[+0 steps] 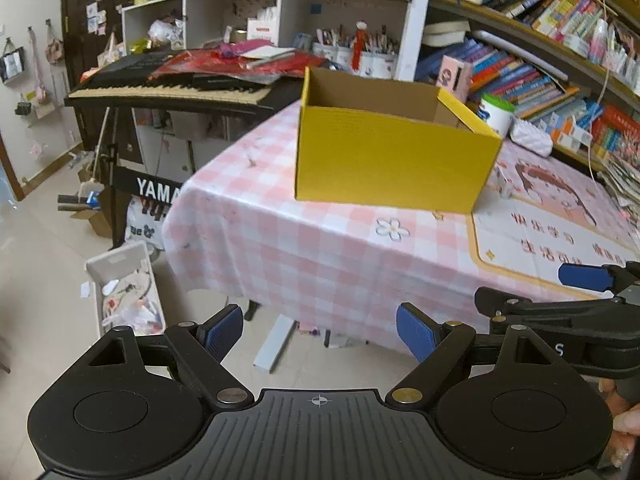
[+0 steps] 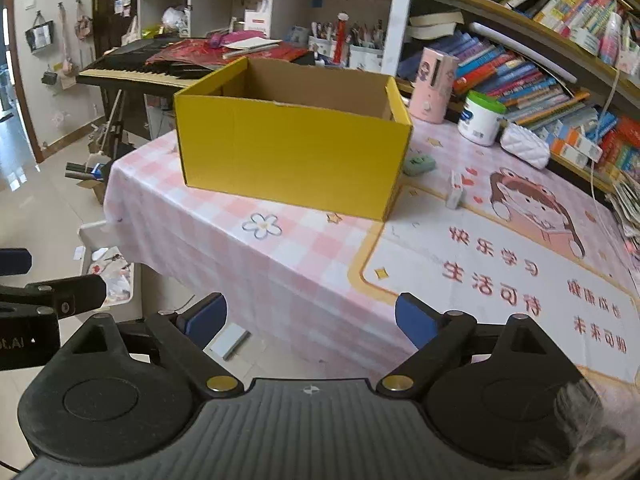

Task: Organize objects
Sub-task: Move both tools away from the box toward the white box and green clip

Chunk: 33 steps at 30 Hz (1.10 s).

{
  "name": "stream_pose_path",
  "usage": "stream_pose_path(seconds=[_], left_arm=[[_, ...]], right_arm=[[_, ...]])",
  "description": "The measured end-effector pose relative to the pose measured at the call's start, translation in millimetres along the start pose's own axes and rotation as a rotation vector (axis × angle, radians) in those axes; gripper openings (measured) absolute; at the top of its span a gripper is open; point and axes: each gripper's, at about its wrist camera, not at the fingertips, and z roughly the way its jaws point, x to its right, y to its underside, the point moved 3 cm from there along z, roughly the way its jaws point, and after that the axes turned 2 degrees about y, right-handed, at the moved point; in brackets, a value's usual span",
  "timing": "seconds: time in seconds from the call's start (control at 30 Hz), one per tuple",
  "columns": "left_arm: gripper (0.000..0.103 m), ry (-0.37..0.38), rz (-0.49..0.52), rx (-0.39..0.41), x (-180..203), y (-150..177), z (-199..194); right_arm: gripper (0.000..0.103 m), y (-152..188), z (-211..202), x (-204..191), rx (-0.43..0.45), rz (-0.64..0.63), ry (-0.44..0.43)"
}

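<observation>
An open yellow cardboard box [image 1: 392, 160] [image 2: 292, 152] stands upright on the pink checked tablecloth [image 1: 304, 248] [image 2: 248, 248]; what lies inside is hidden by its walls. Behind and right of the box lie a small green item [image 2: 419, 165] and a small white box [image 2: 455, 190]. My left gripper [image 1: 320, 332] hangs open off the table's near edge with nothing between its blue pads. My right gripper [image 2: 310, 320] is open too, empty, over the table's near edge. Each gripper shows at the side of the other's view.
A pink dispenser [image 2: 434, 84], a white tub with a green lid [image 2: 482, 118] and a white quilted pouch [image 2: 524, 146] stand at the table's back right before crowded bookshelves [image 2: 540, 60]. A keyboard [image 1: 168, 88] stands left of the table. A white bin [image 1: 124, 288] sits on the floor.
</observation>
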Motion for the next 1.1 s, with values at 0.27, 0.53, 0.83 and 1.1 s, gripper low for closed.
stream_pose_path(seconds=[0.27, 0.53, 0.83, 1.1], left_arm=[[0.086, 0.037, 0.033, -0.034, 12, 10, 3], [0.086, 0.093, 0.08, -0.048, 33, 8, 9], [0.086, 0.173, 0.151, -0.062, 67, 3, 20], [0.086, 0.218, 0.187, -0.065, 88, -2, 26]], right_arm=[[0.092, 18, -1, 12, -0.043, 0.042, 0.045], [0.093, 27, -8, 30, -0.056, 0.086, 0.104], [0.094, 38, -15, 61, -0.071, 0.156, 0.187], [0.094, 42, -20, 85, -0.073, 0.199, 0.242]])
